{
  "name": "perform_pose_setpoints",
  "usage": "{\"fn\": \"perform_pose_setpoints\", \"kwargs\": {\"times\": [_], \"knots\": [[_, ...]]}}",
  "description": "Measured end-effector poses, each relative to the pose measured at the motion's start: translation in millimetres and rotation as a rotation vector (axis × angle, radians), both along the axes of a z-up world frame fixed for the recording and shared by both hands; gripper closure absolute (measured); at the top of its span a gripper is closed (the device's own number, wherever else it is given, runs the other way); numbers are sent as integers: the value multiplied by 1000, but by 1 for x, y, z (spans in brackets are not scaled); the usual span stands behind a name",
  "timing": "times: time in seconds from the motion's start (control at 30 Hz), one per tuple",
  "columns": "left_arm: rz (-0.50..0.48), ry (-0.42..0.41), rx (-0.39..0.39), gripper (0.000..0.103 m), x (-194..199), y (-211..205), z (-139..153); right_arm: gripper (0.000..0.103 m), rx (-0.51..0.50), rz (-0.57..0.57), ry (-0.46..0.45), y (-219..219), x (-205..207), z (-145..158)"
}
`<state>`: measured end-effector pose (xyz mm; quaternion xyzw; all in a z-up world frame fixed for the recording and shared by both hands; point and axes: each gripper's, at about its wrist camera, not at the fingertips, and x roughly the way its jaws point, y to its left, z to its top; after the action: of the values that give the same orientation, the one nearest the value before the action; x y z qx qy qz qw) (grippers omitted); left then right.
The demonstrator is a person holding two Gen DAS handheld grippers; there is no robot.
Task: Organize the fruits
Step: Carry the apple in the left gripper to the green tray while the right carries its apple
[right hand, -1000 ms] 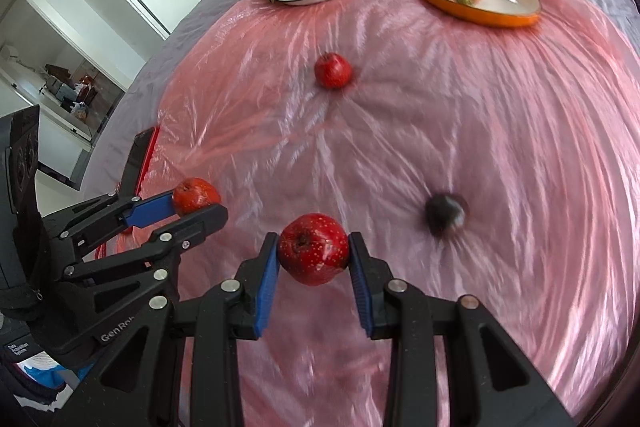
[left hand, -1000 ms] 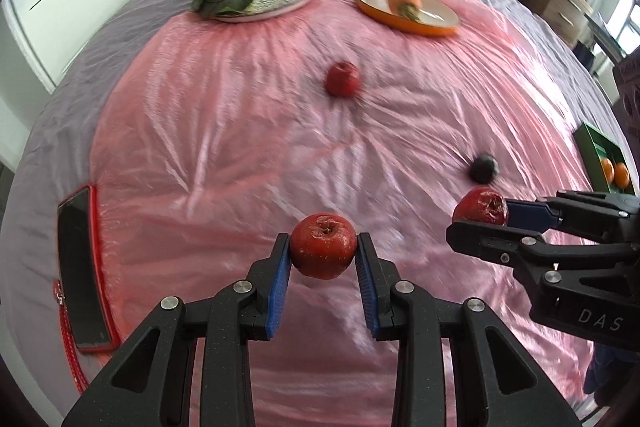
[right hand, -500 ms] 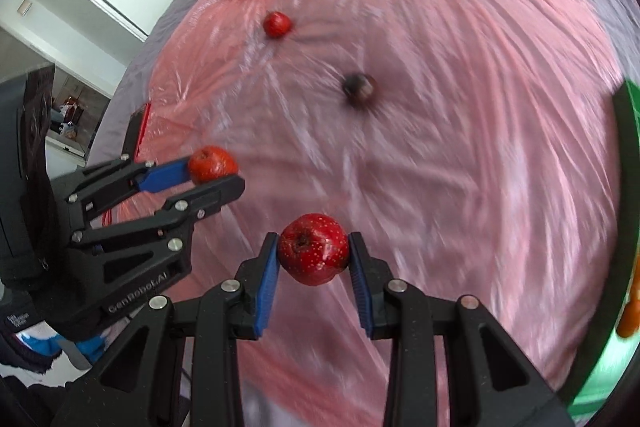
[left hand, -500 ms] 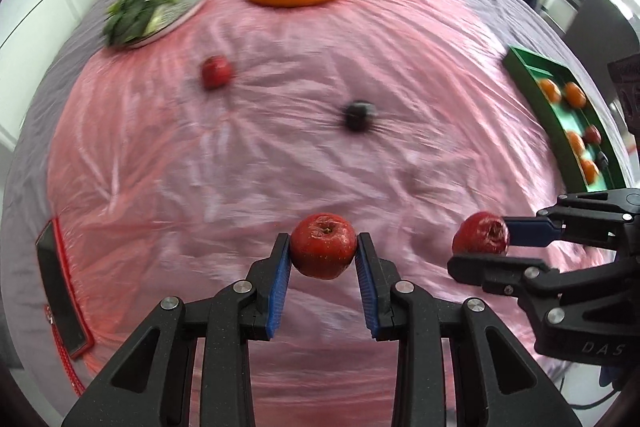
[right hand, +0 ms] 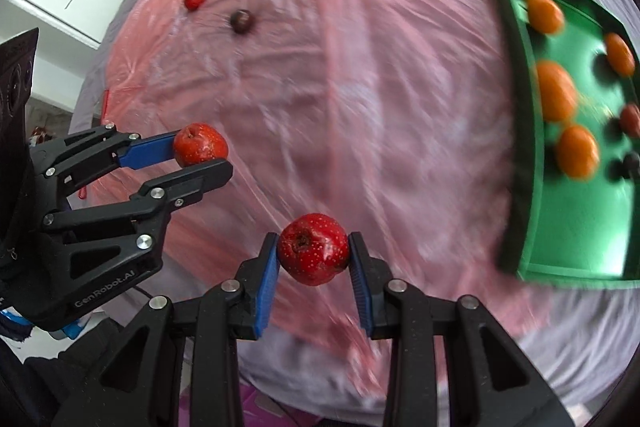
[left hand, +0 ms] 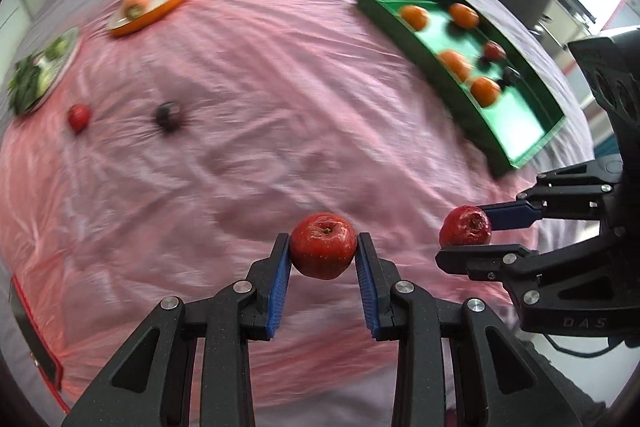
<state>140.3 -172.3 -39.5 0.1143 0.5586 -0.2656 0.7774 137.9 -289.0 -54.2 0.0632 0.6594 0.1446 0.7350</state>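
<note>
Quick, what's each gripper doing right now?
Left gripper: shut on a red apple.
Right gripper: shut on another red apple.

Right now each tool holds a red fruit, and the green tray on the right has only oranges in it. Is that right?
Not quite. The left tool and right tool each hold a red fruit, but the green tray holds more than oranges: a small red fruit and a small dark fruit lie there too, as the right wrist view shows.
</note>
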Motion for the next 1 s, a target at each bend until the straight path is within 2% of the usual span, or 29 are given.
{"fn": "perform_pose_setpoints", "kwargs": {"times": [0.4, 0.67, 0.83, 1.0], "knots": [[-172, 24, -48, 75, -21, -70, 12, 57, -75, -142, 53, -74, -46, 10], [-281, 23, -93, 75, -26, -122, 25, 57, -135, -235, 47, -128, -59, 21], [-307, -4, -125, 75, -18, -150, 34, 57, -165, -295, 13, -162, -59, 31], [-294, -60, -143, 75, 7, -174, 42, 57, -184, -339, -41, -190, -46, 39]]}}
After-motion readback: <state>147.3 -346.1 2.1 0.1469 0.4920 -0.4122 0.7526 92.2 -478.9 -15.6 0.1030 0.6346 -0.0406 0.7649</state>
